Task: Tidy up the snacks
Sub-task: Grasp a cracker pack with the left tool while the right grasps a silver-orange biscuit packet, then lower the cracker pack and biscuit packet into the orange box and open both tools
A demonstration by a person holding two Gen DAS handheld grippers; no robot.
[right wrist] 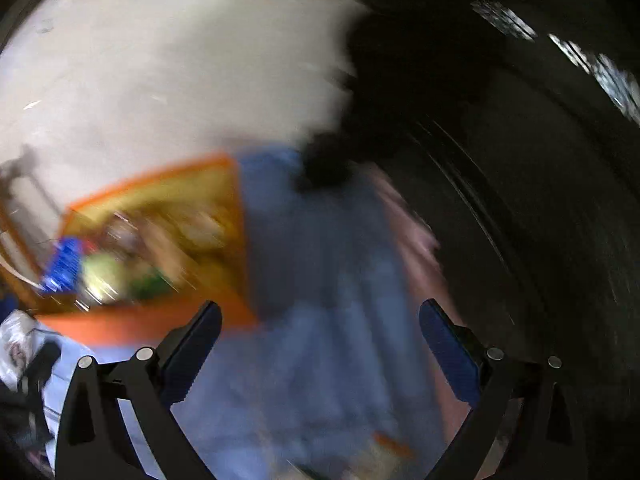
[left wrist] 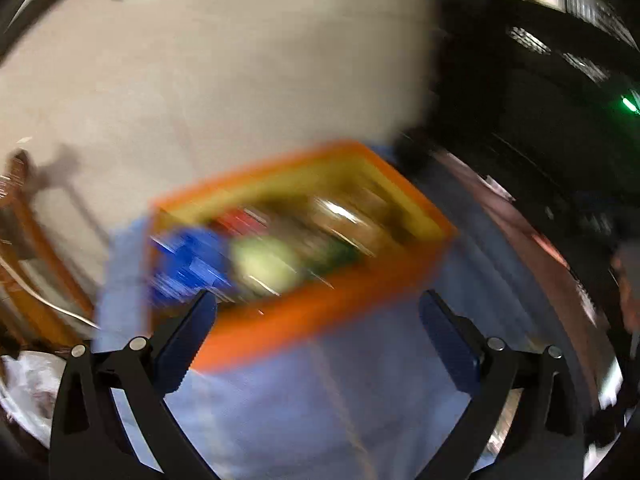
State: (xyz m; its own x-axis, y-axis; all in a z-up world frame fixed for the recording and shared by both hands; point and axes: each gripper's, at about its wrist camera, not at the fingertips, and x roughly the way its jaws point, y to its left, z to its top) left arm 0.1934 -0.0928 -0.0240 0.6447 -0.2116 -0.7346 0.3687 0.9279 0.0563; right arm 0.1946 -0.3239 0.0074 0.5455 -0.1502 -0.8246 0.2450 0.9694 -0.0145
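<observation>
I see both claws, left gripper and right gripper, spread wide and empty; the blurred orange plastic snack crate sits mid-frame on blue cloth.

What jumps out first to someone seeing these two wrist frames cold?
The orange bin with yellow inner walls, mid-frame in the left wrist view on a blue cloth, motion-blurred. Inside it, toward its left end, a blue packet lies beside a pale green one; other contents are too smeared to name. Both the left gripper and the right gripper are open and empty, with the bin off to the left in the right wrist view.
</observation>
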